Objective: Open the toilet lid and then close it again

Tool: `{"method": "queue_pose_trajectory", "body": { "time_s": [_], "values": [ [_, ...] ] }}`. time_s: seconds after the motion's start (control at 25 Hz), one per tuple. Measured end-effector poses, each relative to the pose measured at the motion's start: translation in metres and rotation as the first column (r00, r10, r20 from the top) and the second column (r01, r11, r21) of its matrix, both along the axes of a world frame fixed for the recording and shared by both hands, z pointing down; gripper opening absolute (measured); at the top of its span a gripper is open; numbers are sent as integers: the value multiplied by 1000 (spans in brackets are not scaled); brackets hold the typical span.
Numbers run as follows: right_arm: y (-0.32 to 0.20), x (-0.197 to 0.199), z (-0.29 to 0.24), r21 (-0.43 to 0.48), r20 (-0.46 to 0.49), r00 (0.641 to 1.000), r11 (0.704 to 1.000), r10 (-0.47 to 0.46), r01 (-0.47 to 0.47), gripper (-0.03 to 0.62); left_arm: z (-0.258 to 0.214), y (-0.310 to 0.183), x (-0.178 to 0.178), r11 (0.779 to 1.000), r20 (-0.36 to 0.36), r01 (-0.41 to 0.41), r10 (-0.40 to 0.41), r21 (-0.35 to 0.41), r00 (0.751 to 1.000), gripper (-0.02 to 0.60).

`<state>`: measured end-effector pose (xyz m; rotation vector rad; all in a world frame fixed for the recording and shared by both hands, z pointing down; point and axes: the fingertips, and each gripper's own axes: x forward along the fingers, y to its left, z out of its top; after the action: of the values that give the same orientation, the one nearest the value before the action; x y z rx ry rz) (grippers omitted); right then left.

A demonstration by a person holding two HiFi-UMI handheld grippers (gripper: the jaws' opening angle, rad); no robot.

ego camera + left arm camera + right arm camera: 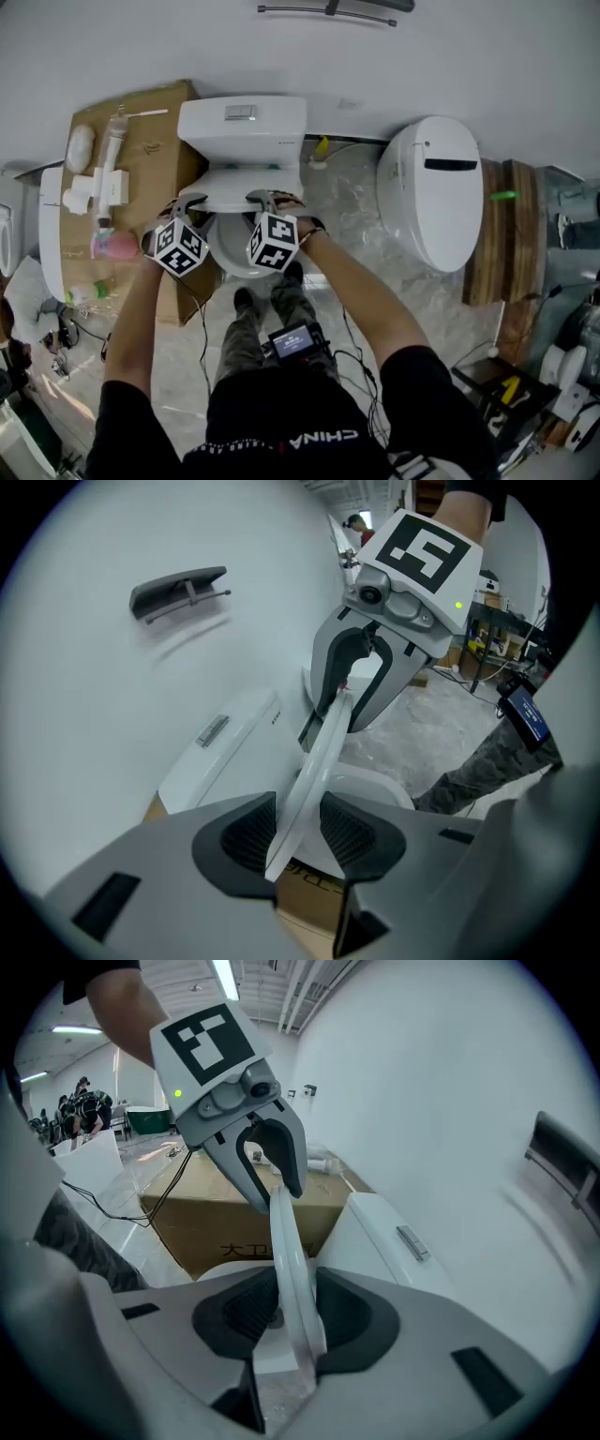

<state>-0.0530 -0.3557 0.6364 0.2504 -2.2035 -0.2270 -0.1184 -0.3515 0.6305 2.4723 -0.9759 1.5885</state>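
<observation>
Centre of the head view: the toilet lid (230, 199) stands raised over the bowl (228, 261), nearly upright it seems (seen edge-on). The left gripper (190, 201) and right gripper (272, 197) both clamp its rim. Lowering it remains.

**Toilet (281, 161) at the wall, cardboard box (155, 117) to its left, second toilet (436, 187) to its right**

The toilet stands in the middle, its tank (242, 127) back against the wall (469, 56). The toilet lid (225, 192) is raised over the bowl (225, 255), in front of the tank. The left gripper (187, 204) has the lid's left edge between its jaws. The right gripper (270, 199) has the right edge between its jaws, and the two face each other across the lid. The cardboard box lies just beside the toilet, with fittings (98, 183) on top of it. The second toilet sits well apart, with a wooden pallet (497, 234) beyond it. A wall bracket (328, 9) hangs above the tank. The person's legs (244, 328) stand before the bowl.
</observation>
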Motion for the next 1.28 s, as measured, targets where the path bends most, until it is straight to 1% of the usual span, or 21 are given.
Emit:
{"method": "queue_pose_trajectory", "body": {
  "time_s": [0.12, 0.24, 0.32, 0.44, 0.56, 0.68, 0.76, 0.88, 1.0, 1.16, 1.28],
  "values": [
    [30, 2, 13, 5, -14, 1000, 1000, -3, 3, 129, 14, 31, 2, 1000, 40, -18, 18, 2, 999, 144],
    [57, 6, 28, 17, -25, 1000, 1000, 18, -17, 133, 28, 58, 6, 999, 56, -30, 29, 16, 998, 144],
    [72, 8, 38, 39, -33, 999, 999, 34, -33, 135, 37, 74, 8, 999, 62, -38, 36, 32, 997, 144],
    [90, 10, 53, 79, -36, 997, 995, 69, -66, 140, 53, 94, 9, 996, 92, -53, 47, 66, 995, 144],
    [107, 11, 71, 118, -36, 993, 987, 112, -107, 147, 71, 111, 9, 994, 103, -48, 37, 102, 994, 146],
    [129, 13, 91, 154, -45, 990, 980, 135, -126, 150, 92, 134, 11, 991, 109, -46, 32, 127, 993, 150],
    [142, 14, 106, 175, -65, 988, 977, 138, -125, 152, 107, 146, 12, 989, 112, -44, 28, 139, 993, 153],
    [160, 17, 130, 195, -100, 984, 972, 148, -127, 156, 132, 164, 15, 990, 102, -39, 25, 136, 994, 163],
    [175, 21, 150, 204, -114, 981, 970, 156, -130, 164, 152, 179, 18, 990, 93, -36, 24, 137, 995, 173],
    [191, 28, 173, 226, -116, 986, 970, 118, -90, 170, 175, 195, 25, 986, 113, -44, 26, 159, 993, 179],
    [199, 29, 190, 266, -108, 990, 962, 87, -56, 172, 193, 202, 27, 977, 144, -51, 21, 206, 989, 179]
  ]
}}
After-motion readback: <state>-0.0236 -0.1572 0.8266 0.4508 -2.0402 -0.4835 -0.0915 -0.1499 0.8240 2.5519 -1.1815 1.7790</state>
